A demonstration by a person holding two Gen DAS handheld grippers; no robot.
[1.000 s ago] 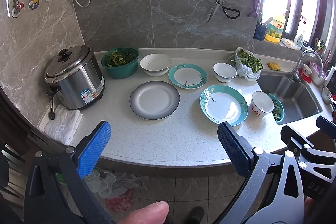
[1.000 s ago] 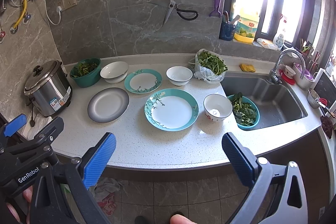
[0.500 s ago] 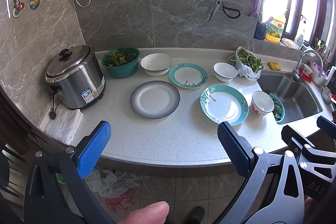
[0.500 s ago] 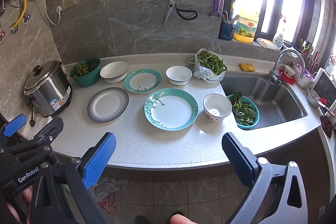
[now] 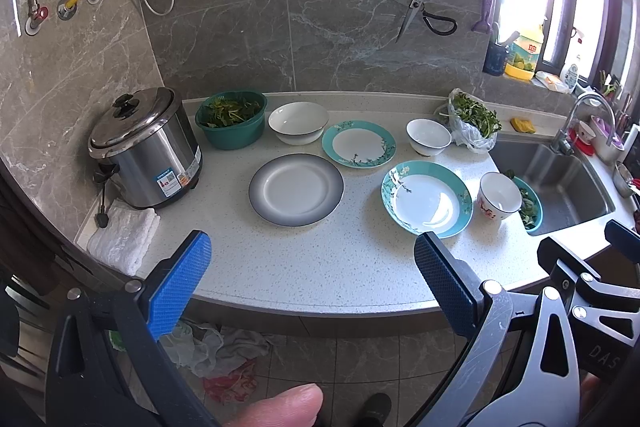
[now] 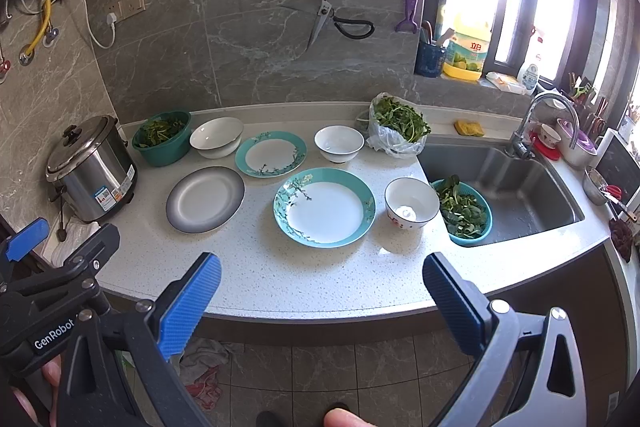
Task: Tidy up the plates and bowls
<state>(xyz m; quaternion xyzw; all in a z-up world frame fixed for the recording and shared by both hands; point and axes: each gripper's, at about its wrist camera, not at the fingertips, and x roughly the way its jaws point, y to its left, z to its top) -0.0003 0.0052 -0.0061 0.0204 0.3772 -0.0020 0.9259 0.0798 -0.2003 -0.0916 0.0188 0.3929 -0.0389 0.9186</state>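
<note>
Both grippers hang off the near edge of the counter, above the tiled floor, and neither has shifted noticeably since a second ago; the dishes lie exactly as they did then. The left gripper has its blue pads spread wide with nothing between them, and the right gripper is equally wide apart and empty.

On the counter, the grey-rimmed plate sits left of centre, with the large teal plate to its right and the floral bowl just beside that, near the sink. Further back, the small teal plate lies between the wide white bowl on its left and the small white bowl on its right. A green basin of leaves stands at the far left beside the rice cooker. A teal colander of greens rests in the sink's near left corner, and a bag of greens sits at the far edge of the counter.
</note>
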